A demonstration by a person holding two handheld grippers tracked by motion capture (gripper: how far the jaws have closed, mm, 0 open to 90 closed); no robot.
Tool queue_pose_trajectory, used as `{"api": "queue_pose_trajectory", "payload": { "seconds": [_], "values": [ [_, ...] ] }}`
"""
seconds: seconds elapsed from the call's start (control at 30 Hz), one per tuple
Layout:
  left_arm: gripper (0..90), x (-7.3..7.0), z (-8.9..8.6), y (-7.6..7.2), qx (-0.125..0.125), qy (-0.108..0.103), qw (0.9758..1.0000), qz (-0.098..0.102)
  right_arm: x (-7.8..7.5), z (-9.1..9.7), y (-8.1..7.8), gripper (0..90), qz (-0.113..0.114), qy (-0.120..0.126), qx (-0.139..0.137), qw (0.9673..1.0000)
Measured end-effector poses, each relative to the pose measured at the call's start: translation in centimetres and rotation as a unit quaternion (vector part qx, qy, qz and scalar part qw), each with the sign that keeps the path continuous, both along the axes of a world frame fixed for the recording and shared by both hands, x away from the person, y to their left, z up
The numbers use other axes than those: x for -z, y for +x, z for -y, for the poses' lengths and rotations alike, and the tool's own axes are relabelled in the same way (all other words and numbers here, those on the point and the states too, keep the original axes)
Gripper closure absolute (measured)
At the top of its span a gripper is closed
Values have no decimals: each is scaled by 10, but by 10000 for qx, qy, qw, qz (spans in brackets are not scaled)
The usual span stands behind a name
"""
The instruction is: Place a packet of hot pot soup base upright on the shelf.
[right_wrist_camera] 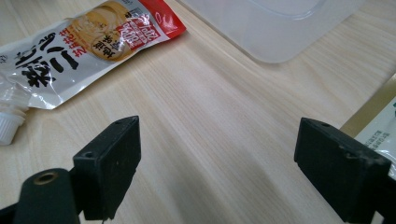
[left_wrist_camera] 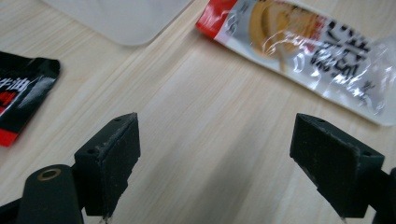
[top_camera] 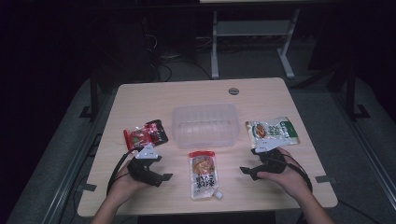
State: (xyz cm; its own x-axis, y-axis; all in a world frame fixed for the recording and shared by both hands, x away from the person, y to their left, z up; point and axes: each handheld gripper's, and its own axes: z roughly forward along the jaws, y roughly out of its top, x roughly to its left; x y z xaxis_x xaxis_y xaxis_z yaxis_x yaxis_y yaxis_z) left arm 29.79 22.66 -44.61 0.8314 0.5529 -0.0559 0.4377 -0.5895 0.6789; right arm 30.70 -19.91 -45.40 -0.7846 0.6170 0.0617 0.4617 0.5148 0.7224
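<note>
Left gripper point(top_camera: 156, 173), right gripper point(top_camera: 248, 170): jaws wide, empty; spouted pouch point(top_camera: 204, 174) between them, clear tub point(top_camera: 205, 125) beyond; pre-grasp stage, next closing on pouch

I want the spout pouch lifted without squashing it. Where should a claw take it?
Probably the red top edge of the spout pouch, come at from the clear tub side. The pouch lies flat, that sealed end looks thin, and the white cap sits at the opposite corner.

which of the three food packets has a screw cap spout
The middle pouch, lying between the two hands in front of the clear tub. Its white cap sits at its near corner; the red packet and green packet are flat sachets.
</note>
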Motion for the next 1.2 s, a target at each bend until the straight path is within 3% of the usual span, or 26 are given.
{"api": "queue_pose_trajectory", "payload": {
  "seconds": [0.17, 0.3, 0.33, 0.4, 0.5, 0.6, 0.77, 0.9, 1.03, 1.2],
  "values": [
    [216, -2, -1, -1, -7, -24, 10000, -33, 0, 1, -1, 142, 6, 42, -8, 10000],
    [322, -8, -4, 0, -41, -71, 10000, -25, 0, 3, 0, 142, -8, 88, 67, 9999],
    [391, -9, -5, 1, -84, -78, 9999, -63, -1, 4, 0, 142, -21, 109, 80, 9999],
    [428, -12, -7, 5, -181, -85, 9997, -109, -1, 4, 0, 142, -12, 154, 88, 9998],
    [574, -15, -12, 10, -338, -44, 9993, -166, -1, 6, 1, 142, -27, 179, 71, 9998],
    [732, -22, -18, 15, -492, -151, 9984, -213, 0, 6, 1, 142, 36, 200, 60, 9998],
    [893, -29, -24, 21, -687, -196, 9972, -202, 0, 6, 0, 141, -65, 229, 90, 9997],
    [896, -33, -32, 26, -906, -280, 9953, -189, -2, 4, 1, 141, -6, 257, 10, 9997],
    [896, -37, -37, 36, -1109, -105, 9938, -36, 0, 3, 3, 141, -52, 228, -12, 9997],
    [897, -43, -44, 51, -1330, -209, 9909, 8, -4, 7, 5, 141, 5, 236, 116, 9997]
  ]
}}
